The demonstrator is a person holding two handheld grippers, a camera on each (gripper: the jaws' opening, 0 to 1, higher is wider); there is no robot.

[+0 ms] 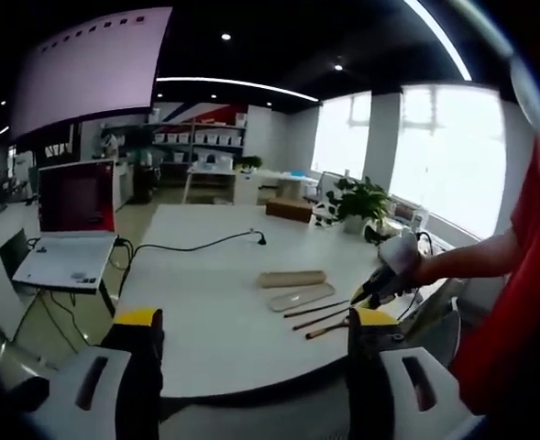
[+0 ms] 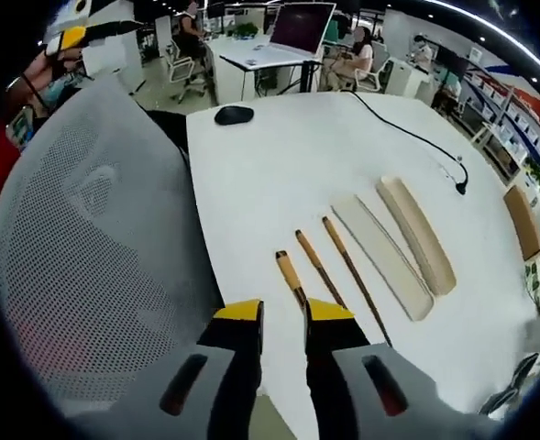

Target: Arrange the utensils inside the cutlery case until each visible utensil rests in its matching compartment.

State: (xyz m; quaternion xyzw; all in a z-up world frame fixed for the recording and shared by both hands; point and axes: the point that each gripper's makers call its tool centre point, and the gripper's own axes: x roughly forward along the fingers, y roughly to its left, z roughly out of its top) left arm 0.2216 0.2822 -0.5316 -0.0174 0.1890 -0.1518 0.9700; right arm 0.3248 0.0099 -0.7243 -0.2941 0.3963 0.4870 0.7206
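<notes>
On the white table (image 2: 279, 174), three wooden-handled utensils lie side by side just ahead of the right gripper (image 2: 283, 316): the shortest utensil (image 2: 289, 275) runs straight into the gap between its yellow-tipped jaws, the middle utensil (image 2: 317, 264) lies just to the right of that, and the longest utensil (image 2: 350, 270) beyond it. Further to the right of the jaws rest the two halves of the cutlery case, the flat pale lid (image 2: 381, 255) and, just beside it, the deeper tan case body (image 2: 418, 234). The right jaws stand slightly spread, with the shortest utensil's handle entering the gap; whether they already touch it I cannot tell. The step in hand looks like the first pick-up. To do it well, I would close squarely across the handle near its middle so the utensil stays level, lift clear of its neighbour without nudging it, then carry it right to the case body and lay it lengthwise along the trough. In the left gripper view the left gripper (image 1: 256, 321) hangs well back from the table edge, jaws spread wide and empty, with the case and utensils between and beyond them; it could steady the case if it slides. A mesh chair back (image 2: 86, 238) sits close on the left of the right jaws.
</notes>
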